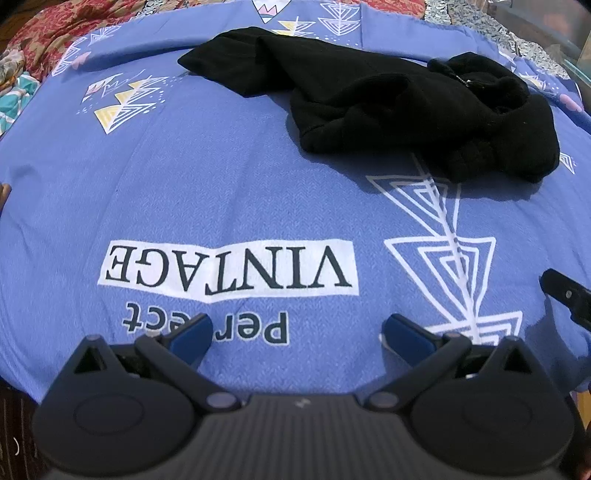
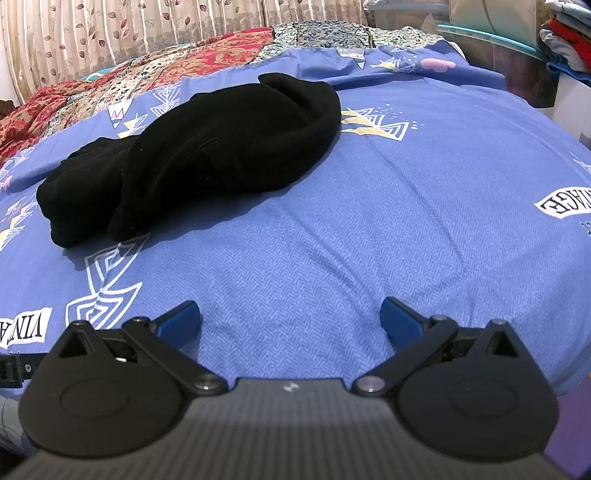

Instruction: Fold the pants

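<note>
One pair of black pants (image 1: pixel 388 107) lies bunched in a heap on the bed, far side of the blue sheet (image 1: pixel 229 192) from where I hold both tools. From my left wrist camera the heap sits ahead and to the right, with a small metal zipper pull visible near its far right end; from my right wrist camera the same pants (image 2: pixel 207 147) lie ahead and to the left, a belt loop showing on the upper fold. The sheet carries white triangle motifs and one printed label reading "Perfect VINTAGE", upside down to me.

I count two grippers. My left gripper (image 1: pixel 297 334) hangs above the printed label, its jaws spread wide, holding nothing and touching nothing I can see. My right gripper (image 2: pixel 290 321) hangs over bare blue sheet (image 2: pixel 369 206), jaws equally wide apart, also empty. Both are well apart from the pants. A black part of the right gripper (image 1: pixel 569 295) juts into the left camera's right edge.

Beyond the sheet lie a red patterned cover (image 2: pixel 110 85), a leaf-print curtain (image 2: pixel 147 29), and a stack of folded clothes (image 2: pixel 565 40) at far right.
</note>
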{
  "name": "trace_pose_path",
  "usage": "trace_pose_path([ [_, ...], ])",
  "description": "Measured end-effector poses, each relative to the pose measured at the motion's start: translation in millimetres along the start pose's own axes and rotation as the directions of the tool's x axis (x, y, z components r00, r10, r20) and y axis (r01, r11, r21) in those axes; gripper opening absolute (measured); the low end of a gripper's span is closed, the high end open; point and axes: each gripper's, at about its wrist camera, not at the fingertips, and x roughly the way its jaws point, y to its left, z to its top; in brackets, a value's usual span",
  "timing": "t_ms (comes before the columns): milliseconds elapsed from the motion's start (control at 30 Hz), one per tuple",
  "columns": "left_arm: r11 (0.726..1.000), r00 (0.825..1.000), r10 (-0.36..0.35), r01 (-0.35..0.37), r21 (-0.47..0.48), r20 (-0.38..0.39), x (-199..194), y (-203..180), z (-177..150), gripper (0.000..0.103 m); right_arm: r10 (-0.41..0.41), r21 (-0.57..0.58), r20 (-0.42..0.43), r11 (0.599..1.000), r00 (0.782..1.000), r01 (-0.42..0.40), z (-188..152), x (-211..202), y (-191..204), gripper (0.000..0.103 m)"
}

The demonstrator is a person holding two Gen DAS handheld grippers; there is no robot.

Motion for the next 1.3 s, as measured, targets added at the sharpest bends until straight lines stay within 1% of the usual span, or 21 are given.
trace_pose_path([
  [433,1.000,1.000,0.012,-0.012,0.010,0.011,-1,-2,-1,0.103,-0.004,-0.009,-0.001,1.000,1.000,0.004,1,1,1,0.103],
  [533,1.000,1.000,0.000,0.000,0.001,0.016,-3,0,1,0.103,0.025,0.008,0.007,1.000,1.000,-0.025,6,-3,-4,0.102],
  [567,1.000,0.999,0.001,-0.001,-0.011,0.033,-6,4,3,0.103,0.037,0.024,0.022,0.999,0.999,-0.037,8,-5,-7,0.091],
  [600,1.000,0.999,0.006,-0.005,-0.024,0.050,-8,6,5,0.103,0.048,0.033,0.036,0.998,0.998,-0.049,12,-7,-10,0.074],
  [633,0.999,0.997,0.011,-0.008,-0.043,0.073,-11,11,9,0.103,0.058,0.033,0.047,0.998,0.997,-0.060,17,-9,-13,0.065],
  [667,0.998,0.995,0.011,-0.004,-0.068,0.099,-15,18,15,0.103,0.066,0.029,0.055,0.997,0.996,-0.067,23,-9,-16,0.053],
  [700,0.996,0.993,0.001,0.009,-0.087,0.115,-17,24,21,0.103,0.073,0.027,0.069,0.997,0.995,-0.075,31,-10,-20,0.046],
  [733,0.993,0.990,-0.019,0.034,-0.112,0.136,-21,33,30,0.103,0.075,0.026,0.084,0.997,0.994,-0.077,38,-9,-23,0.045],
  [833,0.987,0.983,-0.049,0.075,-0.140,0.178,-24,47,54,0.103,0.066,0.033,0.129,0.997,0.989,-0.071,68,-3,-33,0.044],
  [900,0.980,0.979,-0.096,0.125,-0.157,0.180,-23,50,73,0.102,0.068,0.077,0.149,0.994,0.987,-0.080,90,6,-41,0.046],
  [967,0.971,0.969,-0.162,0.190,-0.146,0.187,-20,46,88,0.102,0.076,0.129,0.148,0.987,0.986,-0.095,109,17,-50,0.047],
  [1033,0.960,0.956,-0.245,0.262,-0.095,0.163,-14,33,101,0.102,0.102,0.185,0.123,0.975,0.987,-0.124,126,35,-53,0.059],
  [1067,0.943,0.942,-0.310,0.322,-0.084,0.125,-7,25,108,0.097,0.116,0.210,0.110,0.968,0.987,-0.137,129,42,-55,0.067],
  [1100,0.919,0.922,-0.377,0.384,-0.091,0.085,1,18,115,0.086,0.135,0.247,0.095,0.957,0.986,-0.155,133,51,-55,0.068],
  [1133,0.903,0.908,-0.414,0.418,-0.100,0.063,7,15,119,0.075,0.156,0.274,0.087,0.946,0.984,-0.174,134,55,-55,0.068],
  [1167,0.886,0.893,-0.448,0.450,-0.114,0.038,16,9,126,0.045,0.187,0.304,0.081,0.931,0.979,-0.203,136,59,-54,0.069],
  [1200,0.881,0.888,-0.460,0.459,-0.118,0.020,24,5,133,0.018,0.216,0.324,0.072,0.918,0.974,-0.228,138,64,-52,0.070],
  [1233,0.883,0.890,-0.457,0.454,-0.119,0.006,32,1,141,0.018,0.245,0.337,0.056,0.908,0.968,-0.249,142,70,-51,0.070],
  [1267,0.887,0.895,-0.447,0.445,-0.128,0.011,38,0,149,0.016,0.269,0.337,0.034,0.904,0.962,-0.265,145,75,-48,0.064],
  [1300,0.889,0.898,-0.438,0.439,-0.133,0.034,40,0,160,0.014,0.286,0.313,0.006,0.910,0.958,-0.273,146,80,-42,0.024],
])
